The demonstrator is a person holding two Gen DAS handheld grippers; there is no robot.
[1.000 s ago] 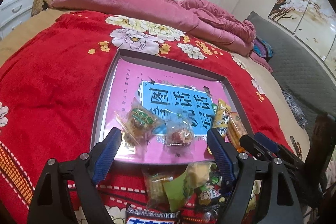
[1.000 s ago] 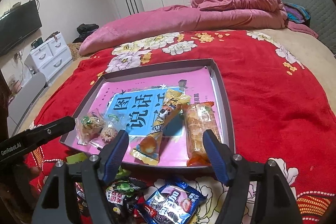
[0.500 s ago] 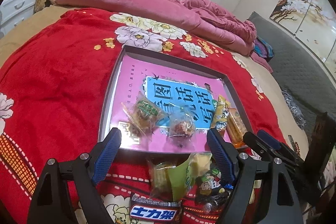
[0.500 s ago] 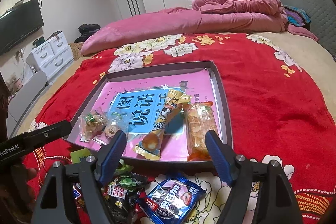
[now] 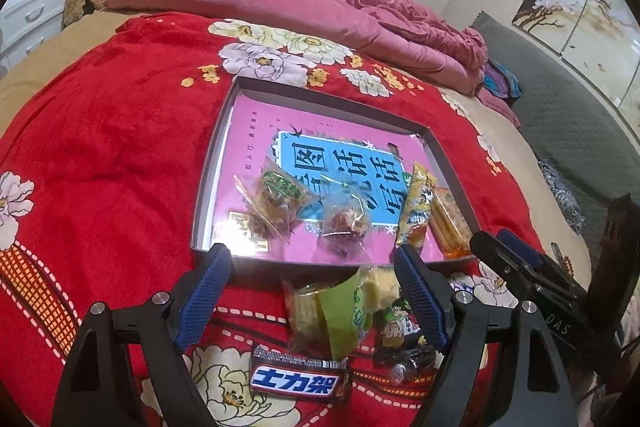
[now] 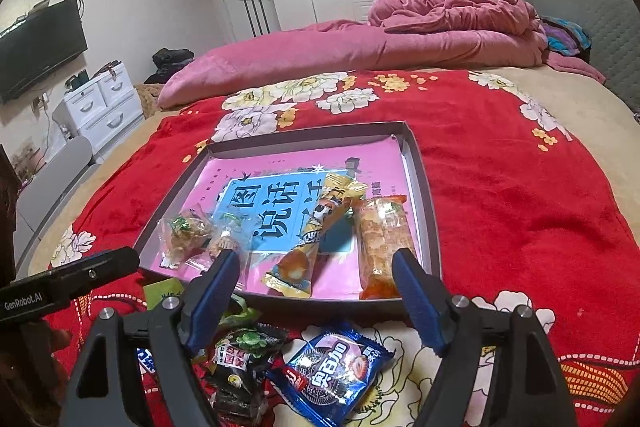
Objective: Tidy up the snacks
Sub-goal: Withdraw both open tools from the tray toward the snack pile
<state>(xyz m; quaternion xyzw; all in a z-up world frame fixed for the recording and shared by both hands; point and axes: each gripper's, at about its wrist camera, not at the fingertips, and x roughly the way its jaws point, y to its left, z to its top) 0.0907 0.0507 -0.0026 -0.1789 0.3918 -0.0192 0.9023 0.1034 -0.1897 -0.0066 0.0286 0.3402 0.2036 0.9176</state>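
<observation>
While both grippers hover over the red floral blanket (image 6: 520,195) on the bed, the left gripper (image 5: 312,263) and right gripper (image 6: 316,271) each have jaws spread wide, pinching nothing. The shallow tray (image 6: 418,163) holds four snacks: two clear candy packets (image 5: 280,203) at its 7 o'clock corner, a yellow stick pack (image 6: 320,227) and an orange cracker pack (image 6: 380,239) towards 5 o'clock. Loose snacks lie on the blanket just beside the tray's near rim: a green packet (image 5: 340,307), a chocolate bar (image 5: 296,379), a dark wrapper (image 6: 240,359) and a blue cookie pack (image 6: 332,375).
</observation>
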